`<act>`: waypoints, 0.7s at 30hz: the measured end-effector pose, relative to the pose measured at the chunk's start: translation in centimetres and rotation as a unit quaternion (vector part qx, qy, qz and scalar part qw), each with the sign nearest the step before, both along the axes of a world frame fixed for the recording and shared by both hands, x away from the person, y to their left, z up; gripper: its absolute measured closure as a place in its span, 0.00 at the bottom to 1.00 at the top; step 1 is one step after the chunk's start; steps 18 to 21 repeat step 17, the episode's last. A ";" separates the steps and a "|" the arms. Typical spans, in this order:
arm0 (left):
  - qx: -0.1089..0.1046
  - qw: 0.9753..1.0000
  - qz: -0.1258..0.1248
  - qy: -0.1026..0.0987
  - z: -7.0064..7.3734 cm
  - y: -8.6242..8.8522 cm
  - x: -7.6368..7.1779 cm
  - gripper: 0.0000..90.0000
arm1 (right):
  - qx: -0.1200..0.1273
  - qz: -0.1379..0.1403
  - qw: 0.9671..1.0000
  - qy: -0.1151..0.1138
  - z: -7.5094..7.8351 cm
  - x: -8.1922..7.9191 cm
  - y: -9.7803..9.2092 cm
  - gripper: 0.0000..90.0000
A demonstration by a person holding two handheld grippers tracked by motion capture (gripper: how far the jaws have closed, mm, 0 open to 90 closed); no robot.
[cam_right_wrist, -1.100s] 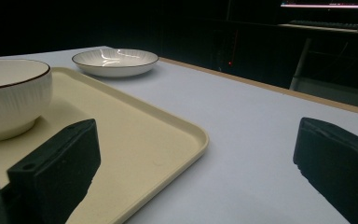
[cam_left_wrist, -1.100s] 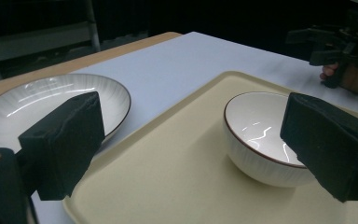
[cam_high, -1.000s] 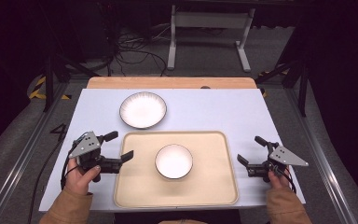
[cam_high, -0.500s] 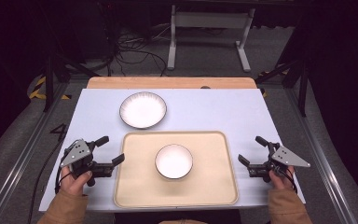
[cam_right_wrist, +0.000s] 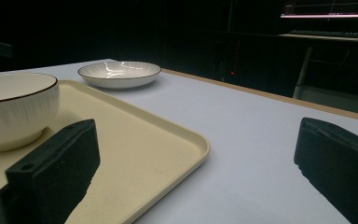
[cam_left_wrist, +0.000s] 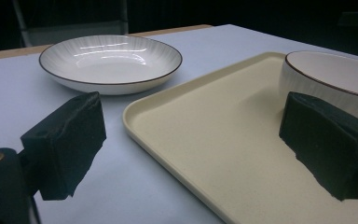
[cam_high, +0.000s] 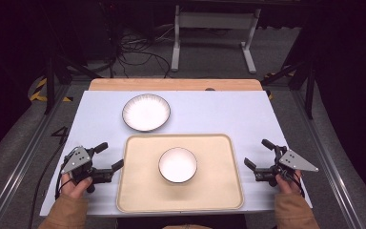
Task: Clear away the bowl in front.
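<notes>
A cream tray (cam_high: pixel 143 191) (cam_left_wrist: pixel 223 154) (cam_right_wrist: pixel 154 140) lies at the near middle of the white table. On it stands a white bowl (cam_high: pixel 177 164) (cam_left_wrist: pixel 335 79) (cam_right_wrist: pixel 14 109) with a dark rim. A white plate (cam_high: pixel 146 112) (cam_left_wrist: pixel 109 63) (cam_right_wrist: pixel 119 72) sits on the table beyond the tray's far left corner. My left gripper (cam_high: pixel 109 156) (cam_left_wrist: pixel 205 149) rests open just left of the tray, jaws wide, nothing between them. Just right of the tray, my right gripper (cam_high: pixel 259 153) (cam_right_wrist: pixel 200 172) is open and empty too.
A wooden strip (cam_high: pixel 171 84) runs along the table's far edge. Beyond it stand a metal frame (cam_high: pixel 214 28) and cables on the floor. Bare white table (cam_high: pixel 219 114) stretches between the plate and the right side.
My left gripper has drawn back toward the near edge and a little left, away from the tray's corner. The right gripper has hardly moved. Bowl, plate and tray stay put.
</notes>
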State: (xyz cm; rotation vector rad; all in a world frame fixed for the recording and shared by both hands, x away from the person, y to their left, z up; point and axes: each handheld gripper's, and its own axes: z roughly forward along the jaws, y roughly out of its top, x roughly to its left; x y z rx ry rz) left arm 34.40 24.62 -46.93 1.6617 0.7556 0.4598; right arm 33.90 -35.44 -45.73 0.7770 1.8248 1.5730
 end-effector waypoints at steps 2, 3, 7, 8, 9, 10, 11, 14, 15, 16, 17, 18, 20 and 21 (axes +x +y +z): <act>-0.001 1.000 0.003 0.002 0.0 0.0 0.0 0.09 | 0.000 0.000 1.000 0.000 0.0 0.0 0.0 0.01; -0.001 1.000 0.003 0.002 0.0 0.0 0.0 0.09 | 0.000 0.000 1.000 0.000 0.0 0.0 0.0 0.01; 0.008 1.000 0.005 -0.003 0.0 -0.2 -0.1 0.09 | 0.001 0.000 1.000 0.001 0.0 0.0 0.0 0.01; 0.008 1.000 0.006 -0.003 0.0 -0.2 -0.1 0.09 | 0.000 0.000 1.000 0.001 0.0 0.0 0.0 0.01; 0.008 1.000 0.006 -0.003 0.0 -0.2 -0.1 0.09 | 0.000 0.000 1.000 0.001 0.0 0.0 0.0 0.01; 0.008 1.000 0.006 -0.005 0.0 -0.2 -0.1 0.09 | 0.000 0.000 1.000 0.000 0.0 0.0 0.0 0.01; 0.009 1.000 0.006 -0.005 0.0 -0.1 -0.1 0.09 | -0.001 0.000 1.000 0.000 0.0 0.0 0.0 0.01; 0.007 1.000 0.005 -0.003 0.0 -0.1 -0.1 0.09 | -0.002 0.000 1.000 0.001 0.0 0.0 0.0 0.01; 0.006 1.000 0.006 -0.002 0.0 -0.2 -0.1 0.09 | -0.002 0.000 1.000 0.001 0.0 0.0 0.0 0.01; 0.008 1.000 0.005 -0.002 0.0 -0.2 -0.1 0.09 | -0.002 -0.001 1.000 0.001 0.0 0.0 0.0 0.01; 0.011 1.000 0.004 -0.001 0.0 -0.2 -0.1 0.09 | -0.002 0.000 1.000 0.002 0.0 0.0 0.0 0.01; 0.011 1.000 0.004 -0.001 0.0 -0.2 -0.1 0.09 | -0.002 0.000 1.000 0.002 0.0 0.0 0.0 0.01; 0.011 1.000 0.004 -0.001 0.0 -0.2 -0.1 0.09 | -0.002 0.000 1.000 0.002 0.0 0.0 0.0 0.01; 0.011 1.000 0.004 -0.001 0.0 -0.2 -0.1 0.09 | -0.002 0.000 1.000 0.002 0.0 0.0 0.0 0.01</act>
